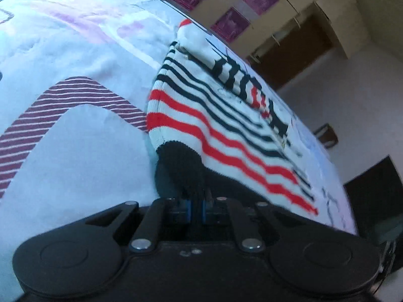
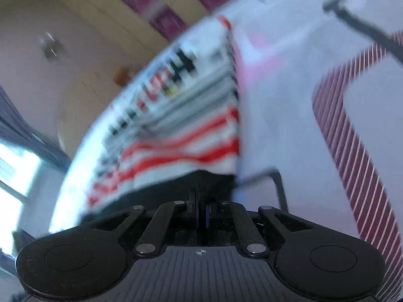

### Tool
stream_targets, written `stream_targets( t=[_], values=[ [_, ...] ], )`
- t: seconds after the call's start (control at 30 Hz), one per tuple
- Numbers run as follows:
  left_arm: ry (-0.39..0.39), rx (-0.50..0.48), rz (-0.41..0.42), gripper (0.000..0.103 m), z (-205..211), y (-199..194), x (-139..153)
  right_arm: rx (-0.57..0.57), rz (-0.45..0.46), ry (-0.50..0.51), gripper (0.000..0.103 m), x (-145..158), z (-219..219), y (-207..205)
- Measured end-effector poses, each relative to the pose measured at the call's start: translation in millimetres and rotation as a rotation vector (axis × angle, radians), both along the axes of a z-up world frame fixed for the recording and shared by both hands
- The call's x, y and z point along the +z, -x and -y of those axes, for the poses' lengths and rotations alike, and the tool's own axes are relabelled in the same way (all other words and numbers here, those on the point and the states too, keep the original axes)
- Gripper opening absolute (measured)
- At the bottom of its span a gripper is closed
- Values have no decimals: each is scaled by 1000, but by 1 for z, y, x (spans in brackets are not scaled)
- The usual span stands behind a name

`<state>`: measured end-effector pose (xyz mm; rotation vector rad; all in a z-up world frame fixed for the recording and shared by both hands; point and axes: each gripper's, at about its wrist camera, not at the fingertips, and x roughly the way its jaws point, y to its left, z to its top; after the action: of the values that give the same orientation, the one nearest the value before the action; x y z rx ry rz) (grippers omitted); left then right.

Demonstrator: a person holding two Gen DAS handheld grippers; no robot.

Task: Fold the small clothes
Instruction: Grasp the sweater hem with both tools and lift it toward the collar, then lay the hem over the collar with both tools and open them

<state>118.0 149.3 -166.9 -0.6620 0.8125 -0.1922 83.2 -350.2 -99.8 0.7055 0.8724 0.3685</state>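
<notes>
On the patterned bedsheet [image 1: 75, 37] lies a small striped knit garment [image 1: 201, 115], white with red and navy bands. Left gripper [image 1: 197, 201]: jaws closed, clamping the garment's black hem. Right gripper [image 2: 201, 206]: jaws drawn together at the same black edge; view blurred, grip on the garment [image 2: 181, 138] appears made. Wardrobe doors [image 1: 264, 12] stand behind.

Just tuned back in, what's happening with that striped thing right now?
Both grippers are shut on the dark hem of the striped garment. The left gripper pinches one spot of the hem, the right gripper another, so that edge is raised while the rest lies on the printed bed sheet. The right wrist view is blurred. No fold shows yet.
</notes>
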Motion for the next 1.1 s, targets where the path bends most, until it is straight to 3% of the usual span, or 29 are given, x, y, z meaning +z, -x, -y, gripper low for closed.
stream_targets(
  t=[0.07, 0.27, 0.37, 0.53, 0.63, 0.77, 0.97, 1.07, 1.1],
  values=[
    [8, 11, 40, 7, 2, 2, 10, -31, 44, -36, 4, 12, 3, 0],
    [56, 39, 202, 7, -5, -24, 68, -50, 223, -15, 4, 78, 8, -34],
    [67, 33, 264, 7, -3, -62, 94, -90, 282, -22, 4, 105, 5, -72],
    [70, 30, 271, 7, -4, -155, 111, -135, 281, -41, 4, 124, 2, -154],
    [18, 11, 194, 7, -3, -219, 100, -153, 221, -25, 4, 117, -2, -208],
    [-11, -26, 90, 7, -2, -288, 70, -184, 103, -18, 4, 82, -4, -276],
    [-12, -79, 27, 8, -6, -342, 34, -195, 5, -19, 4, 35, 1, -336],
    [33, -99, 52, 31, -9, -358, 26, -189, 44, -31, 8, 27, 0, -354],
    [56, -94, 56, 46, -11, -361, 26, -196, 46, -34, 33, 26, 1, -358]
  ],
)
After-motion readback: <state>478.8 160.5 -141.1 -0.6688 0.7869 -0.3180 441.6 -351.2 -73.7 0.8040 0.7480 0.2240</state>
